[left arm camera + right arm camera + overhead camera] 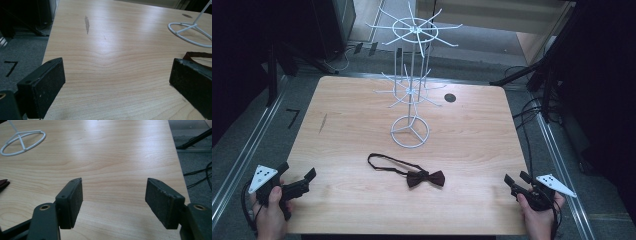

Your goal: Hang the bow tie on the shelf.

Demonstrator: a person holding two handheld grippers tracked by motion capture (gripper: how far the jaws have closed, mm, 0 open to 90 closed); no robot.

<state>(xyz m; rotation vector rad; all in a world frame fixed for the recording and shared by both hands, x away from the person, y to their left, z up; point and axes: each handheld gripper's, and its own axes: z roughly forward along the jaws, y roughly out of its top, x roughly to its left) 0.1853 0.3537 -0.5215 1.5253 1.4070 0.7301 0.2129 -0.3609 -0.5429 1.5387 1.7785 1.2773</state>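
Left tool (297, 181) sits at the desk's (472, 130) 7 o'clock corner, jaws spread wide, nothing between them; in the left gripper view I see bare wood in the gap. Bow tie (426, 178) lies flat near the desk's 6 o'clock edge, at 3 o'clock from the left tool and well apart from it. Its dark strap (384, 163) loops off toward 10 o'clock from the knot; one piece of strap (197, 53) shows just past the left tool's far jaw. White wire rack (410, 131) stands upright at desk centre, 12 o'clock of the bow tie, ring base near the strap but apart. Small dark hole (450, 97) in the desk at 1 o'clock of the rack. Right tool (518, 181) at the 5 o'clock corner, released, jaws apart over bare wood; bow tie at its 9 o'clock, well apart. Nothing between either tool and the tie.
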